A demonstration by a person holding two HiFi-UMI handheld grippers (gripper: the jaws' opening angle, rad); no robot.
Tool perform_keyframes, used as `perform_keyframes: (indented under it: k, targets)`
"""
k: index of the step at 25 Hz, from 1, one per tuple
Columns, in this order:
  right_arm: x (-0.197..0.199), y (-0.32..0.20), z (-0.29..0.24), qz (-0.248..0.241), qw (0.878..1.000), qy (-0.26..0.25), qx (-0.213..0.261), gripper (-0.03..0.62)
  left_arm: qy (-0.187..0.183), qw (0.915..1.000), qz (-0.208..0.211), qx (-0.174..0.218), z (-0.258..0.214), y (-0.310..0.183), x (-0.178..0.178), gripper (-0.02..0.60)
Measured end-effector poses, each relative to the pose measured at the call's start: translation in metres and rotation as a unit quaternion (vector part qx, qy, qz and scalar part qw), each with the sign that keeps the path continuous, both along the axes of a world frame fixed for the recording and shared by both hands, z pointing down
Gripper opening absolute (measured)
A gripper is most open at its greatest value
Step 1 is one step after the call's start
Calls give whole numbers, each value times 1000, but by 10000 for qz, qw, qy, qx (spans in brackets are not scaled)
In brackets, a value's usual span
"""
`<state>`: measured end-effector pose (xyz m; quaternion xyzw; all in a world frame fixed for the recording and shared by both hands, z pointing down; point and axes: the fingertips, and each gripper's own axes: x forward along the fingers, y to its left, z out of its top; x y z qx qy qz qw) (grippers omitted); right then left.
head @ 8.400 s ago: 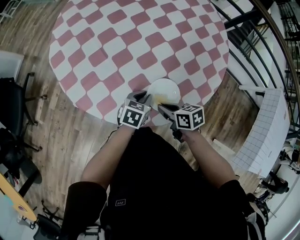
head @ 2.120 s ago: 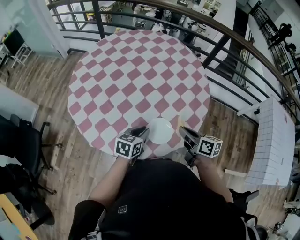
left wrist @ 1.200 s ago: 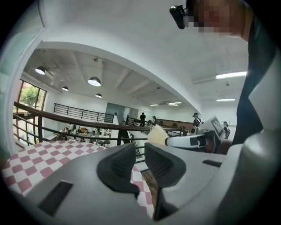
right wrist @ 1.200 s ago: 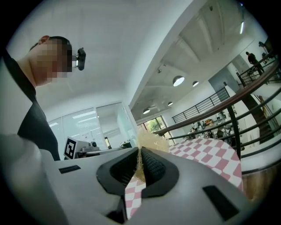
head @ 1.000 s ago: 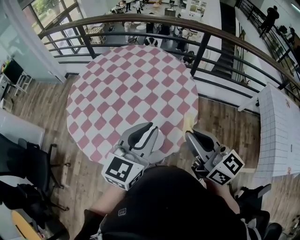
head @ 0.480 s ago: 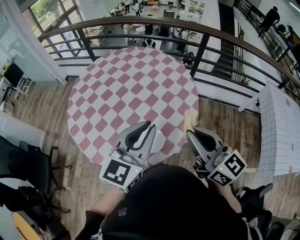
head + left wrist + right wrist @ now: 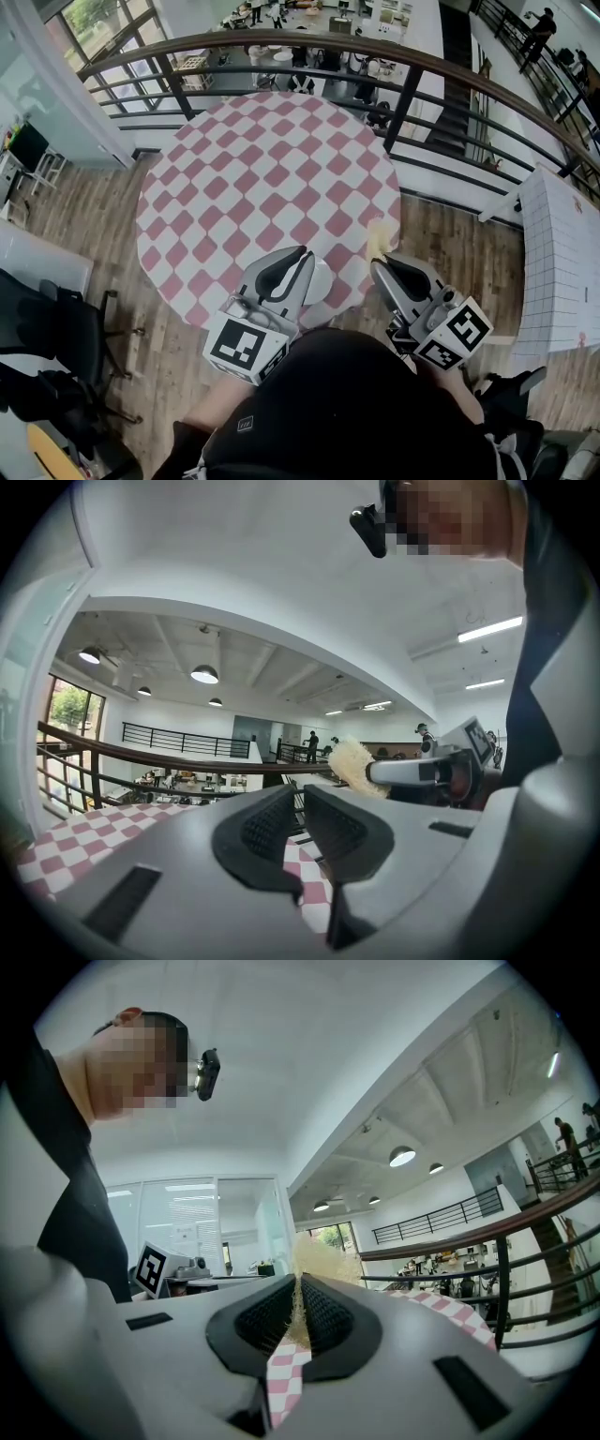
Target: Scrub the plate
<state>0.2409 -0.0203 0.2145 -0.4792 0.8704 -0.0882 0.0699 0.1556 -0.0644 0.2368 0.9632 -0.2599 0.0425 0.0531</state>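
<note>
Fingers (image 7: 263,829) of the left gripper (image 7: 298,795) are drawn almost together, with only a slim gap left between the ribbed pads and nothing lodged in it. The right gripper's (image 7: 298,1284) fingers (image 7: 268,1320) are pressed against a pale yellow, fibrous scrub pad (image 7: 320,1258), which is pinched between the pads and sticks out beyond the tips as a frayed tuft. In the left gripper view the same scrub pad (image 7: 354,765) is shown as a bristly cream clump at the end of the right gripper (image 7: 439,772), held up in the air beside the left one. From the head view, the left gripper (image 7: 302,255) is seen raised at the near edge of the tabletop (image 7: 253,169), which is round and covered in a pink and white checked cloth. The right gripper (image 7: 381,264) is held just off the tabletop's near right edge, and the scrub pad (image 7: 380,234) is seen against that edge. The plate (image 7: 320,281), white and round, lies on the tabletop at its near edge, between the two grippers and partly hidden behind the left one. Whether it is touched by that gripper cannot be told. It is gripped by neither. A dark curved railing (image 7: 401,98) is seen beyond the far edge of the tabletop, and wooden flooring (image 7: 103,216) lies around it.
</note>
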Motion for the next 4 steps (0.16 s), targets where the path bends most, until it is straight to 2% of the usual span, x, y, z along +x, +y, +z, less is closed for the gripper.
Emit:
perform_keyframes:
  k: [4]
  targets:
    - [-1, -2, 1, -11, 10000, 3, -7, 32, 18, 10000, -18, 21, -1, -3, 0, 35]
